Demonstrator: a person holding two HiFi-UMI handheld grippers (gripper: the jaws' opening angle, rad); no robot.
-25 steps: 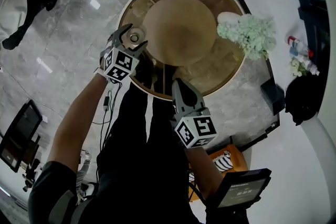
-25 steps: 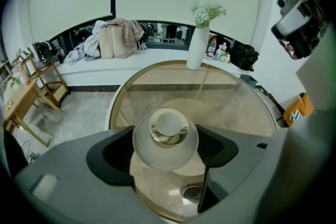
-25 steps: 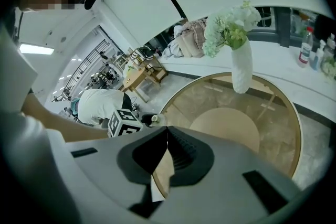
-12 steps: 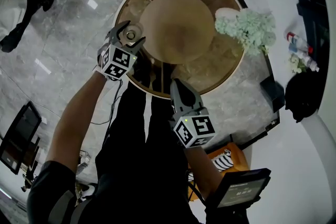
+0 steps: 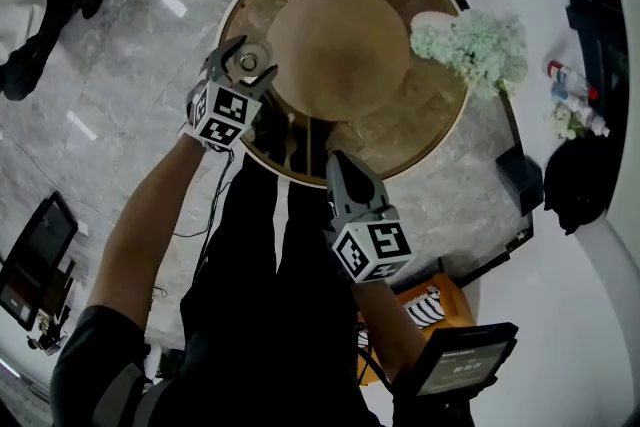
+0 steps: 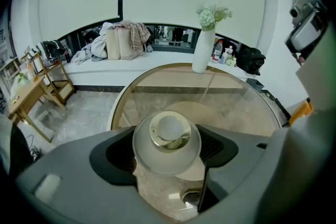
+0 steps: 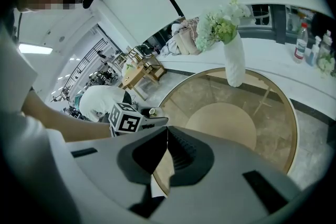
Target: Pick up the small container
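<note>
1. A small round frosted-glass container (image 6: 168, 140) with a gold-coloured lid sits between the jaws of the left gripper (image 5: 246, 65).
2. The left gripper's two grey fingers pinch the container from either side, their dark pads against its rim.
3. In the head view the container is over the left edge of a round glass table (image 5: 425, 120) with a gold rim and a round tan base; I cannot tell whether it rests on the glass.
4. The right gripper (image 7: 166, 132) hangs at the table's near edge, well apart from the container, its fingers pressed together at the tips with nothing between them.
5. A white vase of pale green and white flowers (image 6: 202, 49) stands at the table's far side.
</note>
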